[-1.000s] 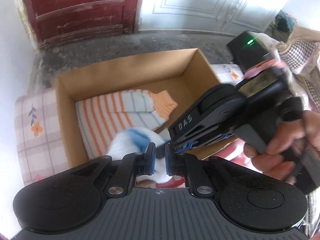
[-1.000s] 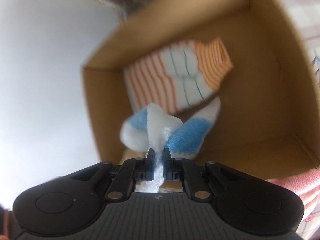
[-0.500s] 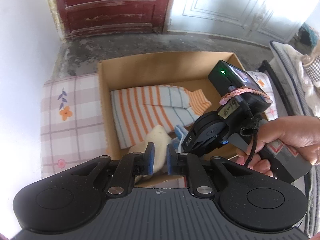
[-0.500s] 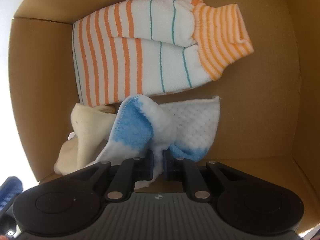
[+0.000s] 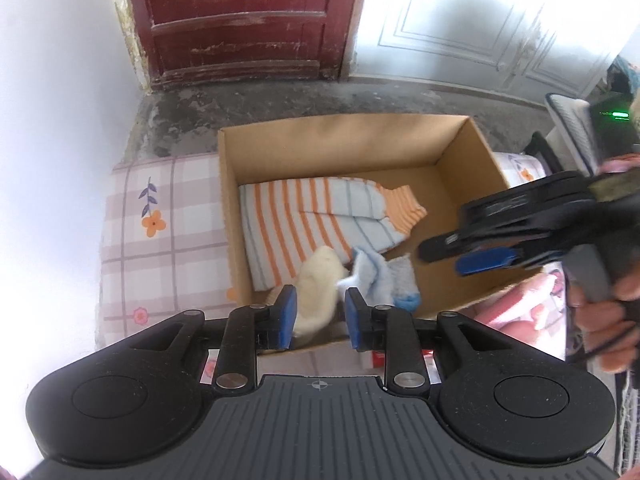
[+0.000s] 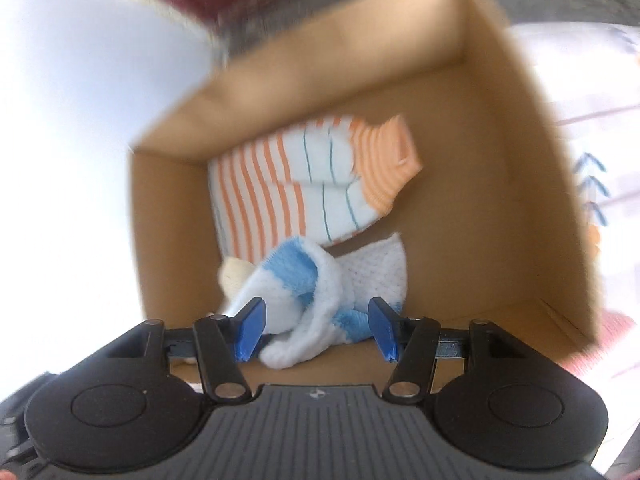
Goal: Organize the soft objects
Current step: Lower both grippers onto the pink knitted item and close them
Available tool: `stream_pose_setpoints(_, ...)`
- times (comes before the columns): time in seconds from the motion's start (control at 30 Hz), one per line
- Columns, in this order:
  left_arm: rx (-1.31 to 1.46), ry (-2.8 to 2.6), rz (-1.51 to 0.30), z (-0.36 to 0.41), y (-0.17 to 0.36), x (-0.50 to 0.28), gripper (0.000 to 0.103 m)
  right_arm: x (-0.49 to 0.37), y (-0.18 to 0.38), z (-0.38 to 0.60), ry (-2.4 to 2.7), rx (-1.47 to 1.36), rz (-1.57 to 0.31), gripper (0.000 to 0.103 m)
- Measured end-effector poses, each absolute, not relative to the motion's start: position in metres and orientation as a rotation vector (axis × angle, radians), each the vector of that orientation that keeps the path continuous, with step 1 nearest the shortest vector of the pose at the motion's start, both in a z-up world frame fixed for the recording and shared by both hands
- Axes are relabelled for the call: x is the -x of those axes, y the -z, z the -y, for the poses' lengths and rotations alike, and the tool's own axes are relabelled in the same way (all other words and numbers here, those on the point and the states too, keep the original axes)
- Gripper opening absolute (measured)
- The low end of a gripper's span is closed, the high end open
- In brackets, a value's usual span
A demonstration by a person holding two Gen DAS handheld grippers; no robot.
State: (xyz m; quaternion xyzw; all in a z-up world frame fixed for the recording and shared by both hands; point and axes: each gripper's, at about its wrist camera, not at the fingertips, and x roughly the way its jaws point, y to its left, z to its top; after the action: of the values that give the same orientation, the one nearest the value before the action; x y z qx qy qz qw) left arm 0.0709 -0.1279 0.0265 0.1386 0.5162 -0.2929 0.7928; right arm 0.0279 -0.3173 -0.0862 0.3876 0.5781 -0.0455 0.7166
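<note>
Checked pink-and-white cloth [image 5: 160,232] with small flower prints covers the surface under a cardboard box [image 5: 348,136]; behind it lie a grey concrete floor [image 5: 280,100], a dark red door [image 5: 244,20] and a white panelled door [image 5: 460,28]. Inside the open box, an orange-striped folded garment [image 5: 296,220] lies flat on the bottom toward the left wall. Just in front of it, at the near wall, a cream soft piece [image 5: 320,292] sits beside a crumpled blue-and-white sock [image 6: 312,292], the two touching. The left gripper [image 5: 320,316] hangs over the near edge with its jaws opening, the cream piece seen between the blue pads [image 5: 287,316] but not pinched. The right gripper [image 6: 316,328] also has its jaws opening, standing wide apart on either side of the sock without pressing it; in the left wrist view it appears off to the right, above the box, held by a hand [image 5: 600,312].
</note>
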Motion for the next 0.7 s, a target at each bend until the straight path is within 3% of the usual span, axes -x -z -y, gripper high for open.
stream_pose_setpoints(0.27,-0.335,0.838,-1.127,0.169,-0.030,-0.025,0.031,0.073,0.017,0.380,0.202,-1.021,-0.977,0.061)
stream_pose_setpoints(0.33,-0.373,0.915,-1.141,0.187,-0.022,-0.009,0.036,0.100,0.016,0.392,0.261,-1.057,-0.957,0.061)
stream_pose_setpoints(0.7,-0.629,0.986,-1.052,0.268,0.041,0.046,0.035,0.139,0.052,0.447,0.399,-1.134,-0.950,0.061)
